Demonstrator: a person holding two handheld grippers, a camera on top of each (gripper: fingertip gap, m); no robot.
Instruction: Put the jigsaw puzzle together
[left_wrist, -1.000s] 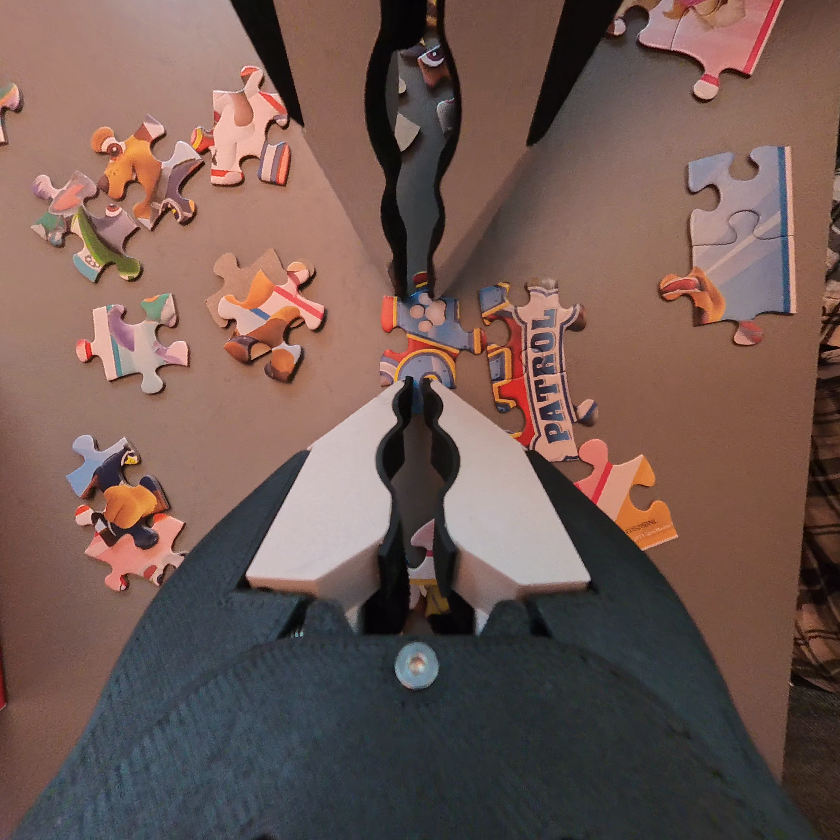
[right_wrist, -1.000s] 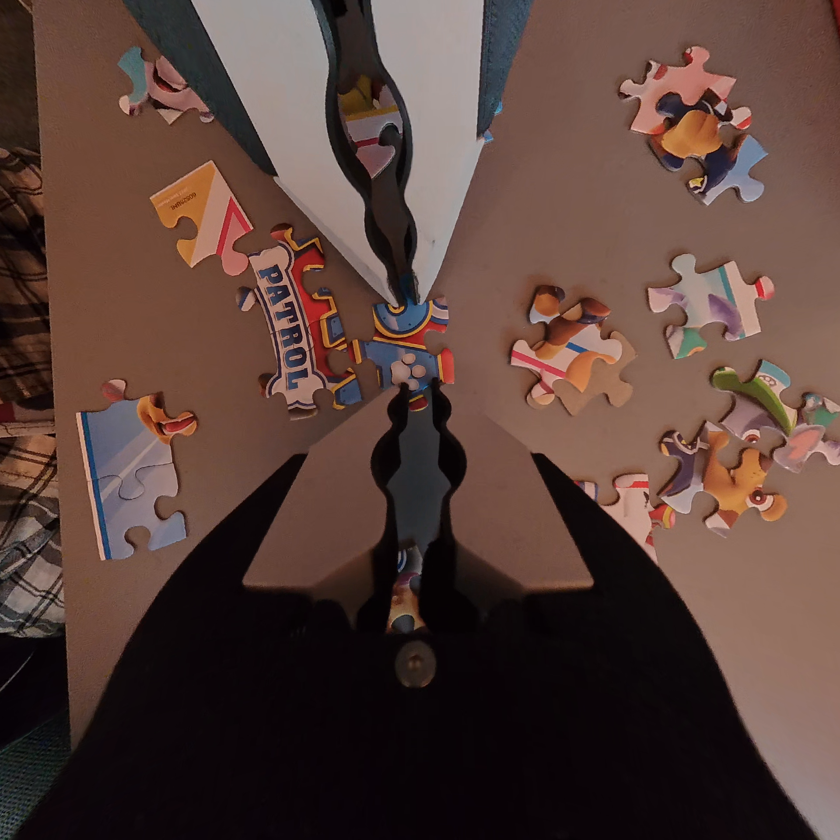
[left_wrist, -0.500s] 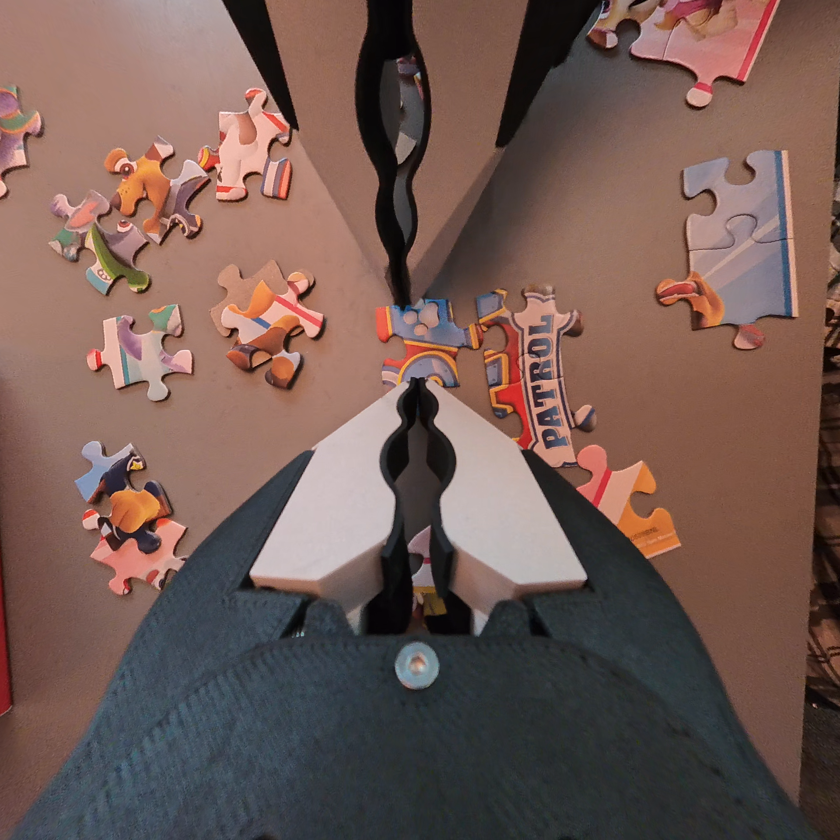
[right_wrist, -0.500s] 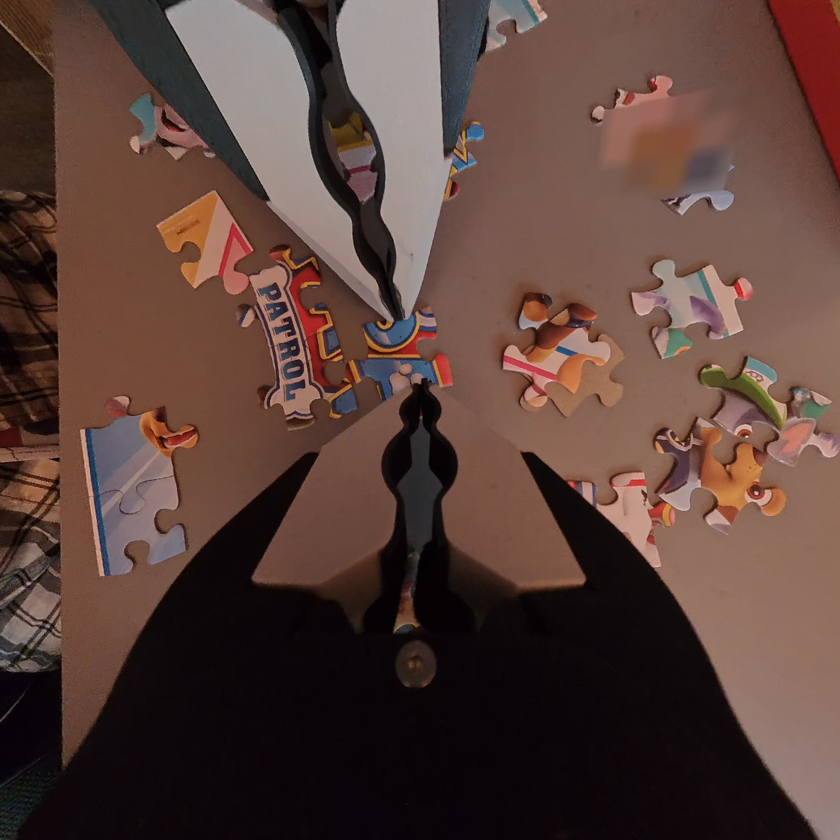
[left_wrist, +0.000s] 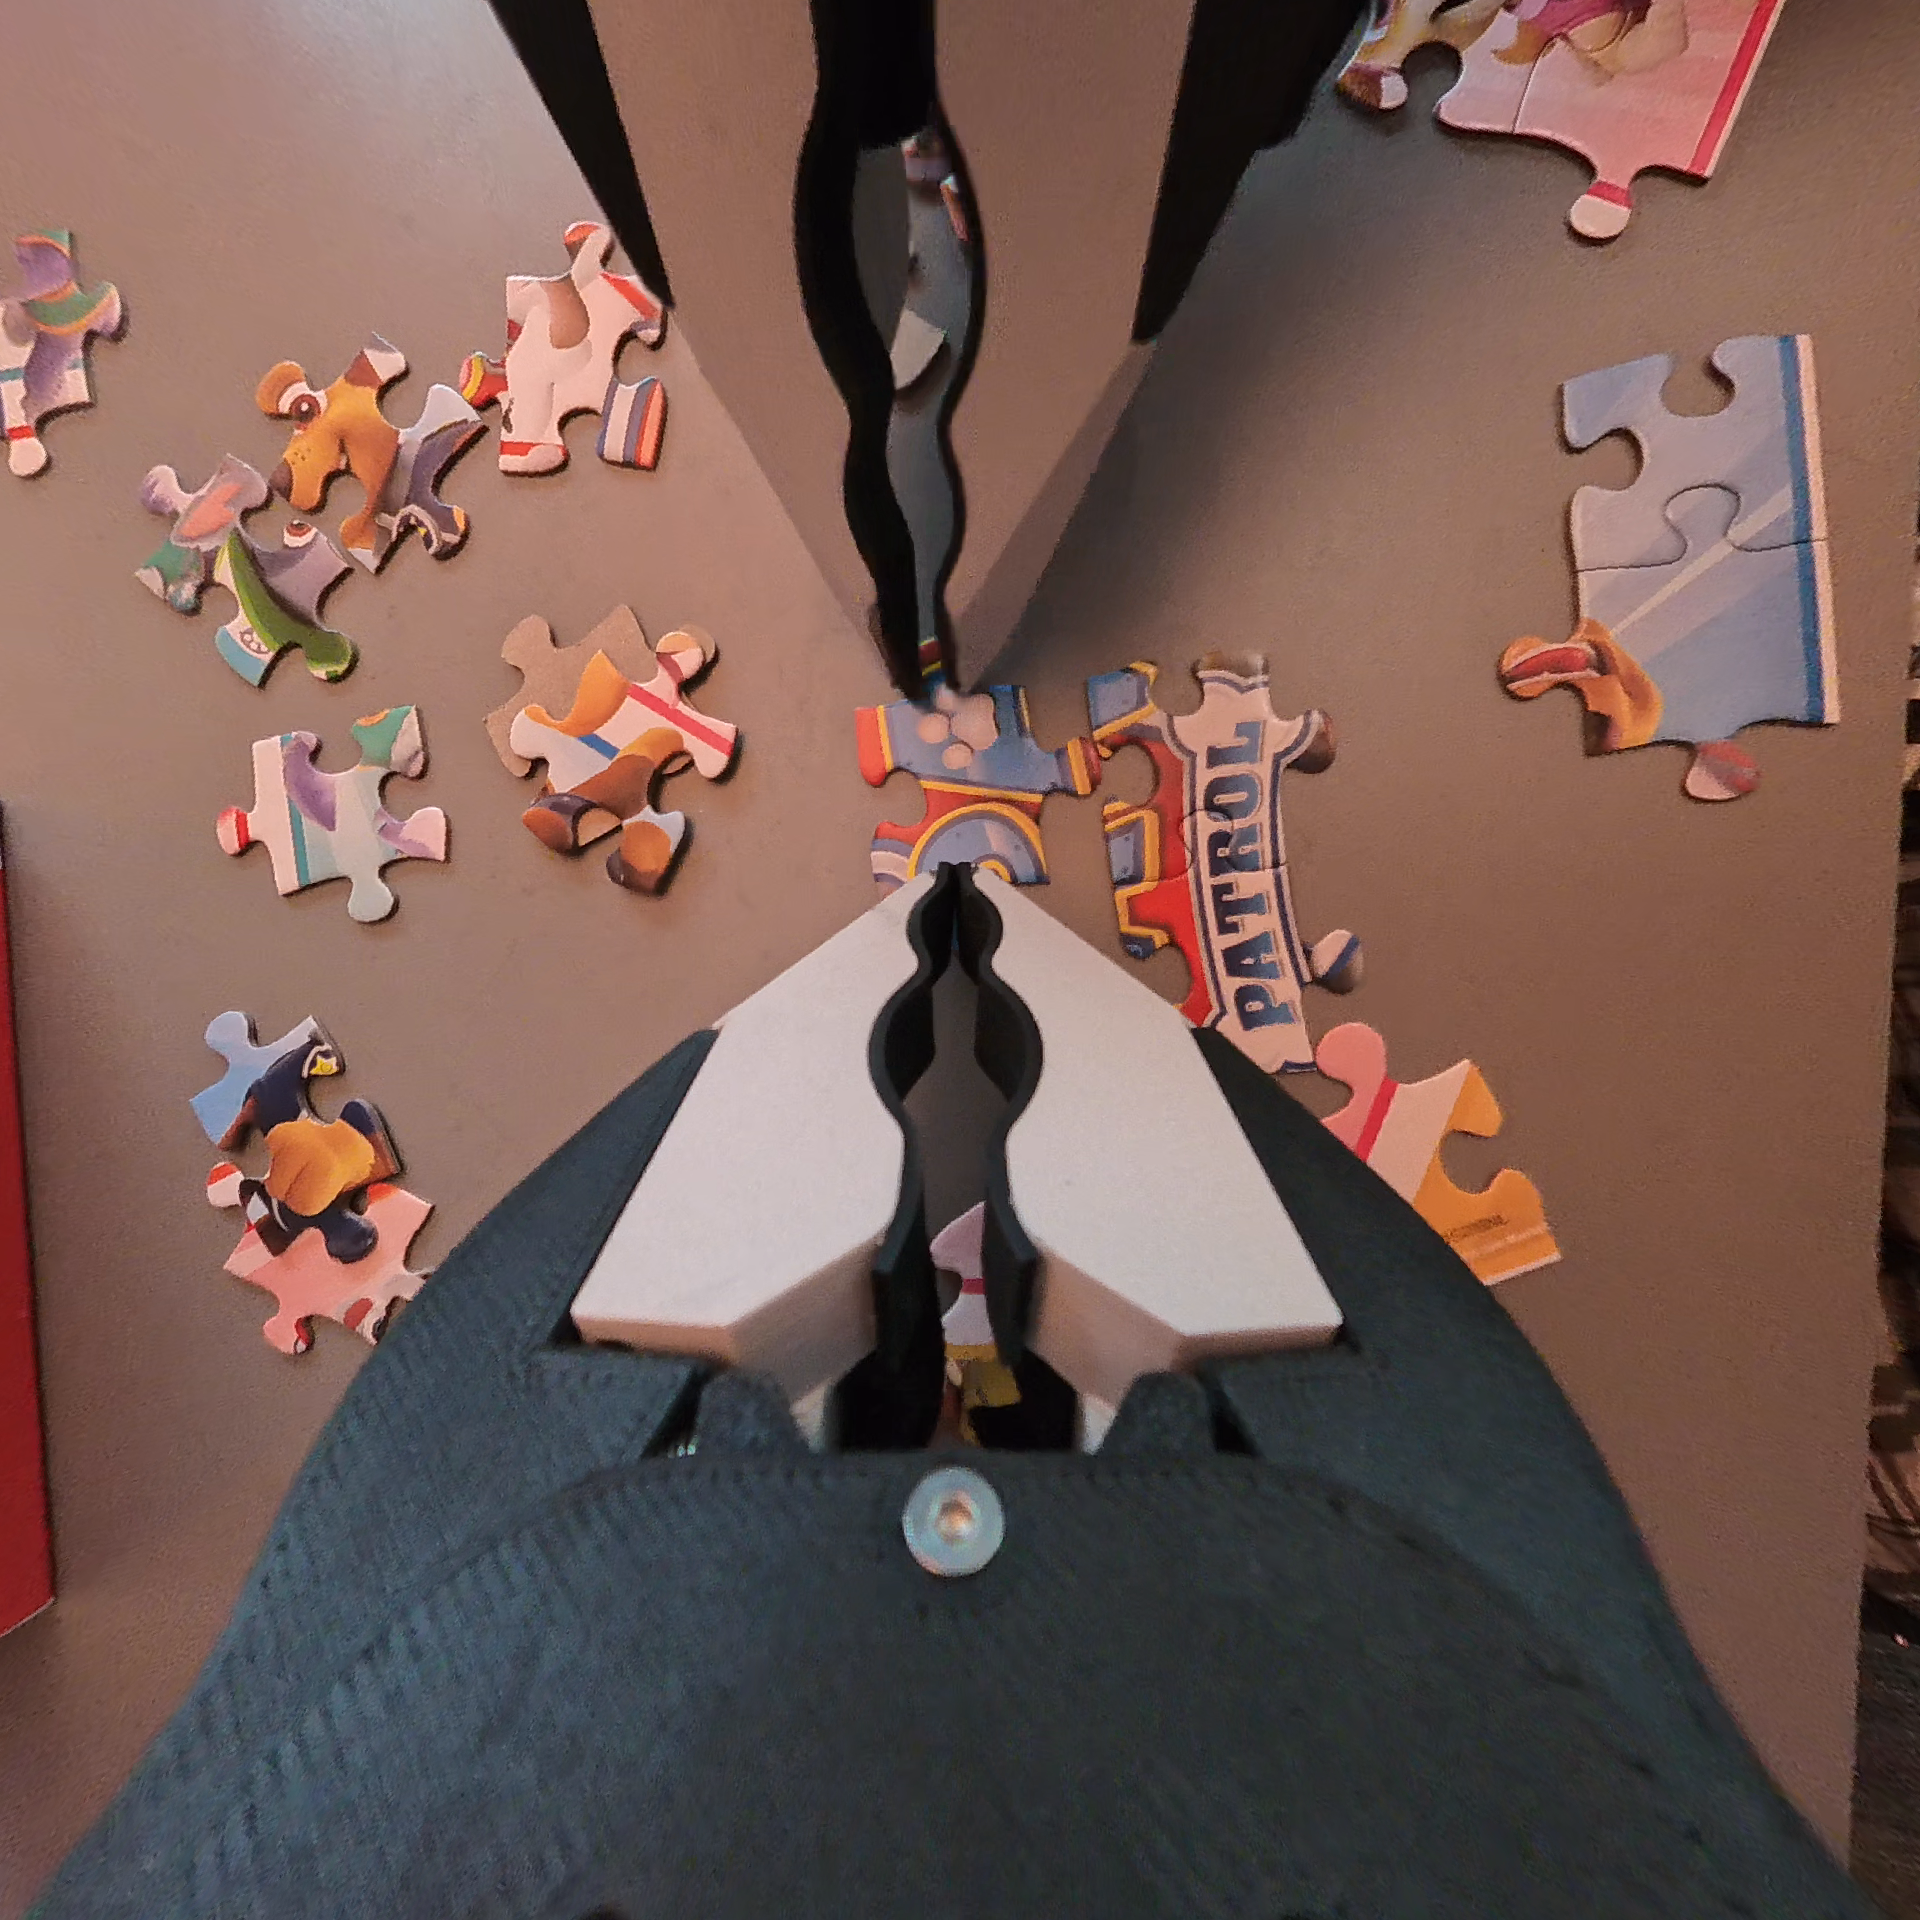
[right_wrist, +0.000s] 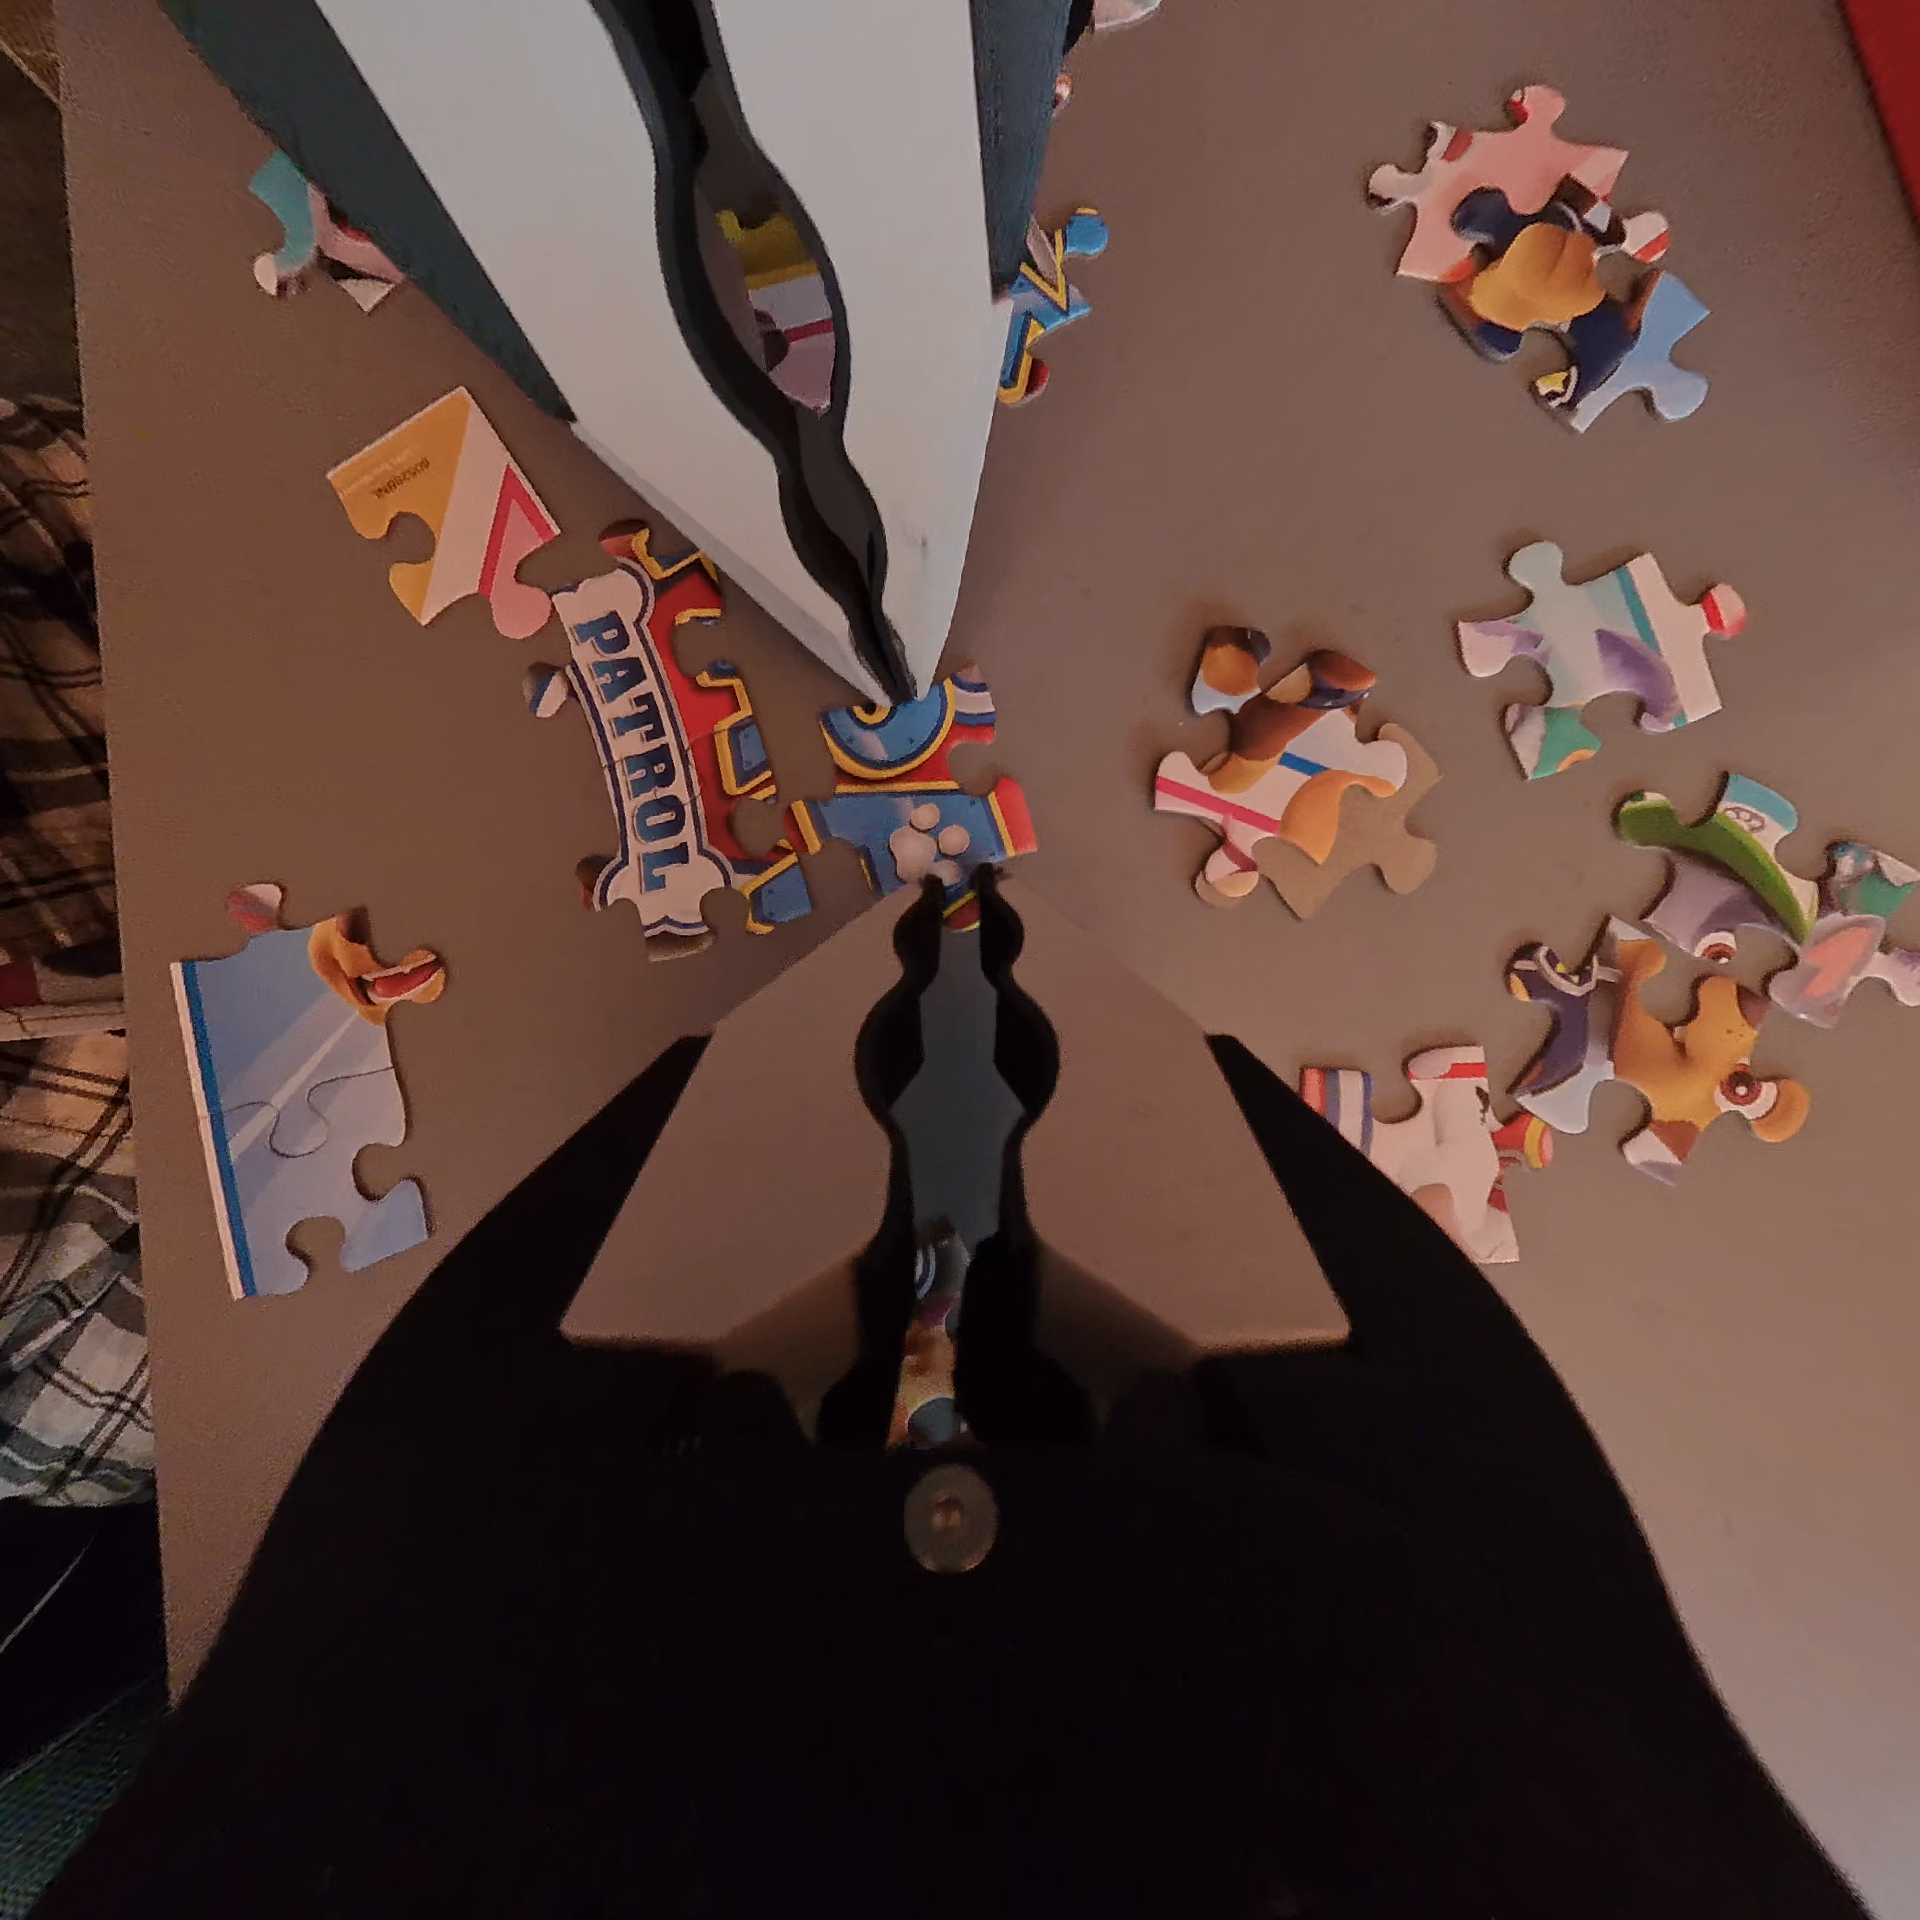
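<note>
The left gripper (left_wrist: 954, 878) has its two fingers pressed together, with nothing pinched between them, and its tip pushes down on the near edge of the blue and red paw piece (left_wrist: 961, 784). The right gripper (right_wrist: 958, 888) comes from the other side; its fingers are a tiny bit apart at the tip and sit on the far edge of the same paw piece (right_wrist: 914, 795). So the piece is held from both ends, flat on the grey table (left_wrist: 1455, 935). A moment ago there was a small gap between the paw piece and the red and white word piece (left_wrist: 1216, 852) beside it. Now the paw piece has slid sideways and its knob touches the word piece, right at the hole it should go into. It looks close to joined, but I cannot tell if it has clicked in all the way. I think one more small push toward the word piece is needed. Well away from the paw piece, on its other side, loose pieces like the orange dog piece (left_wrist: 364, 452) wait for their turn, so most of the puzzle is not made yet.
</note>
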